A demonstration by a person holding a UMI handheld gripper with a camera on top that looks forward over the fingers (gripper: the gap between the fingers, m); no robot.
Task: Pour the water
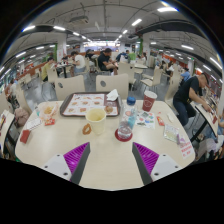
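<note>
Gripper (110, 160) at lower centre hung wide open, empty; I judged I should centre on the bottle (130, 105) above before closing.

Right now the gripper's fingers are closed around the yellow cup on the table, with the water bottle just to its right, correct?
Not quite. In the gripper view the gripper is open and holds nothing; the yellow cup stands on the table beyond its fingers. The water bottle is indeed just right of the cup.
</note>
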